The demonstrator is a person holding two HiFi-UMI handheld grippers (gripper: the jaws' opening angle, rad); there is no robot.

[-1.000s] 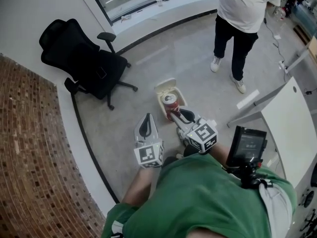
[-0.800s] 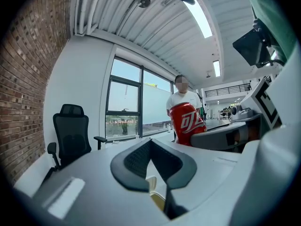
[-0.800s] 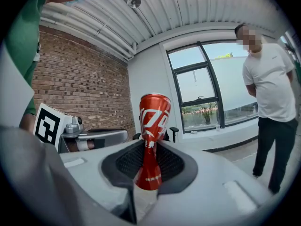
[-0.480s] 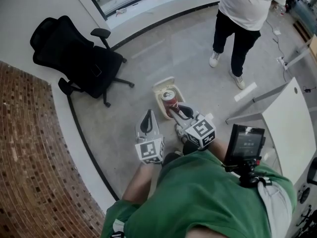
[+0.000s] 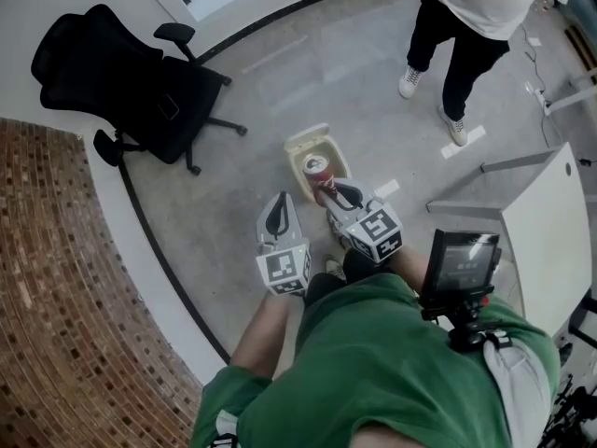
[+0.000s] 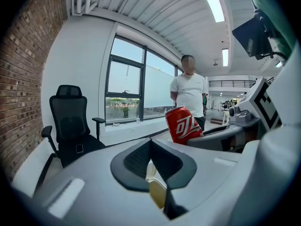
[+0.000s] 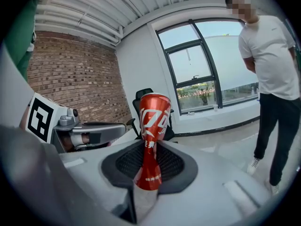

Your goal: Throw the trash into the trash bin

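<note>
At the far left of the head view, a black office chair stands on the grey floor beside a brick wall.

Next comes the left tool, held out in front of the person in the green top. Its jaws are pressed together at the tips with nothing between them.

Just right of it, a small beige trash bin sits on the floor with its lid flipped back. A red drinks can appears directly over the bin's open mouth. Whether it has dipped below the rim cannot be told.

The right tool pinches the can by its lower half. In the right gripper view the can stands upright between the black pads. It is squeezed narrow where they bite, and the upper part is fuller.

The can is probably light, thin-walled metal, likely empty. It gives way under pressure rather than resisting, and its glossy skin looks slippery. The side wall near the middle seems the sensible place to hold it, since the dent gives the pads something to seat in. It is not fragile, so dropping it should do no harm.

Further right, a bystander in a white shirt and dark trousers stands well apart. A white desk fills the right edge.
</note>
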